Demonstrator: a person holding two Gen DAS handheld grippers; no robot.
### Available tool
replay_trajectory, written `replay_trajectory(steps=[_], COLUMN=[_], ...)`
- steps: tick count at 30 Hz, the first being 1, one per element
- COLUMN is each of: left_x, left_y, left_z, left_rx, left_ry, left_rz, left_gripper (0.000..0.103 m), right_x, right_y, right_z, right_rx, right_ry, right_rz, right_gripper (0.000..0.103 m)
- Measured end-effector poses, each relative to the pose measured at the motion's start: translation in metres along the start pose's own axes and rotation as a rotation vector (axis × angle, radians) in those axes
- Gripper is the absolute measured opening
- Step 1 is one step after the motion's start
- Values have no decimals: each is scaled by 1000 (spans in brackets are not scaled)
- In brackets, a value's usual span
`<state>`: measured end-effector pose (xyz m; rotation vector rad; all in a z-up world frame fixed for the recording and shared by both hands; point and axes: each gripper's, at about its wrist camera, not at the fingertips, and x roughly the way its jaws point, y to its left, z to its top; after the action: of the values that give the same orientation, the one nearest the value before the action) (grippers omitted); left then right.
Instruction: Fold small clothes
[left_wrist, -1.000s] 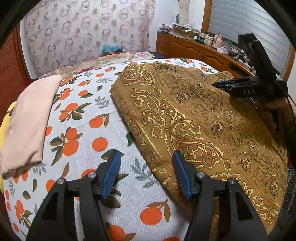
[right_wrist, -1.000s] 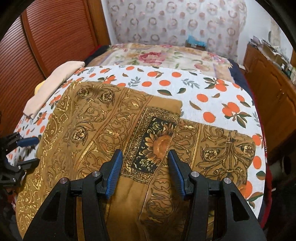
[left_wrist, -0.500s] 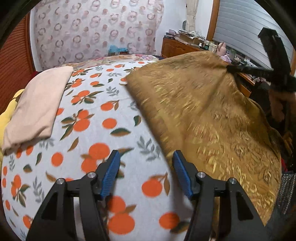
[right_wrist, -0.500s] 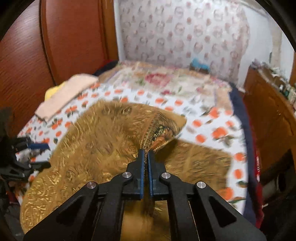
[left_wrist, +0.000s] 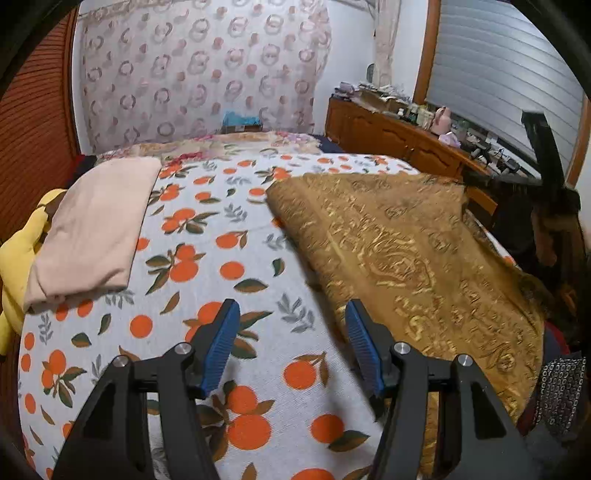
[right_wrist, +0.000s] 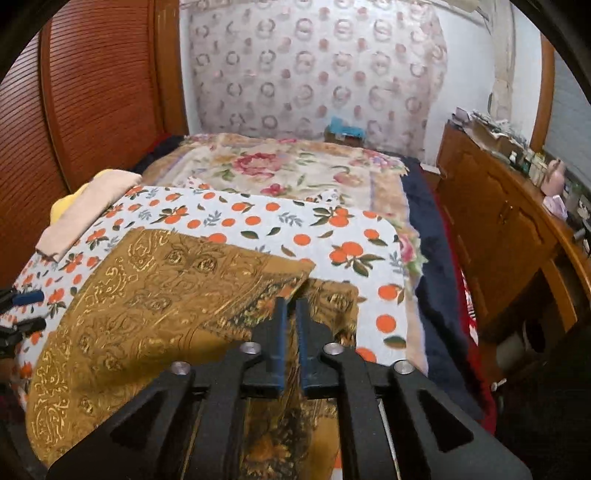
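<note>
The right gripper (right_wrist: 291, 314), fingers pinching what looks like the brown cloth's (right_wrist: 155, 295) edge, lifts it mid-fold; left gripper (left_wrist: 291, 332), spread and empty, must catch the other edge.

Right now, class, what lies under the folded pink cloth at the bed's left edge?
A yellow cloth pokes out beneath the folded pink cloth, both on the orange-print sheet. How far the yellow reaches underneath is covered.
</note>
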<state>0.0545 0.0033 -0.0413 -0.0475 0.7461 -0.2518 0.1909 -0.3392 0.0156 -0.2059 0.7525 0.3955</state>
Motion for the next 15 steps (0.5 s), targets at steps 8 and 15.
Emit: replay_trajectory(steps=[8, 15], left_x=[-1, 1], left_y=[-10, -17], left_z=[6, 4], left_rx=[28, 28], left_ry=[-20, -14], left_rz=[-4, -15], left_gripper=[59, 59], right_x=[-8, -4], right_y=[21, 31], right_z=[-41, -81], right_rx=[-3, 23], right_ry=[54, 150], right_rz=[90, 124], right_gripper=[38, 40])
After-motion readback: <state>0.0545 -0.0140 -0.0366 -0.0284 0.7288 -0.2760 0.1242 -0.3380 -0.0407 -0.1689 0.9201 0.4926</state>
